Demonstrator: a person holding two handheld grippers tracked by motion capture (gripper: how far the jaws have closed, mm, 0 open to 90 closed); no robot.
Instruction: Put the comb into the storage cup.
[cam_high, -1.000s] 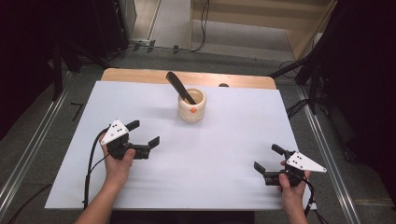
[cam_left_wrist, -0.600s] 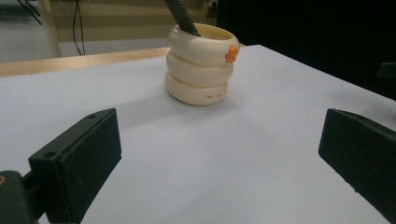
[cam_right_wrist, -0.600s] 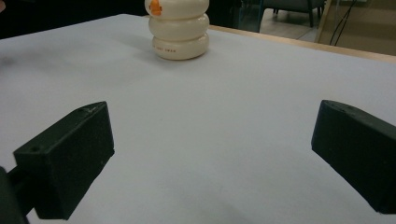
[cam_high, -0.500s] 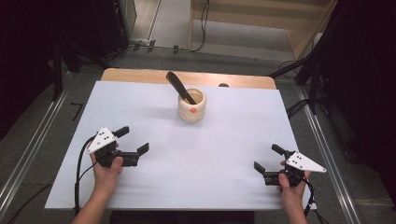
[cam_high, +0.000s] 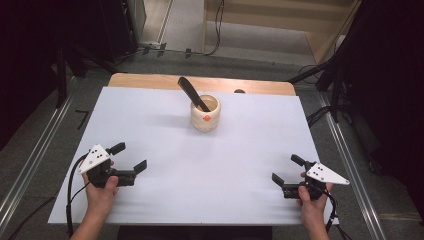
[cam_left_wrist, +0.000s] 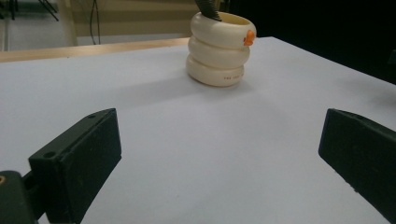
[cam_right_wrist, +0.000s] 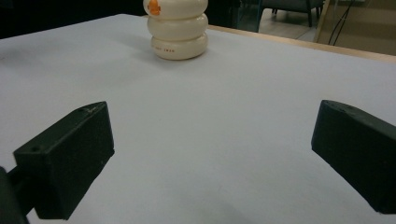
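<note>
On cream cup (cam_left_wrist: 218, 49), unreadable small print.

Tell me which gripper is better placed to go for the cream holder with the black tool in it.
Left, by a small margin. The left gripper is open and points toward the cream holder across bare white table, slightly nearer than the right gripper, also open. The black tool leans toward the left side.
</note>
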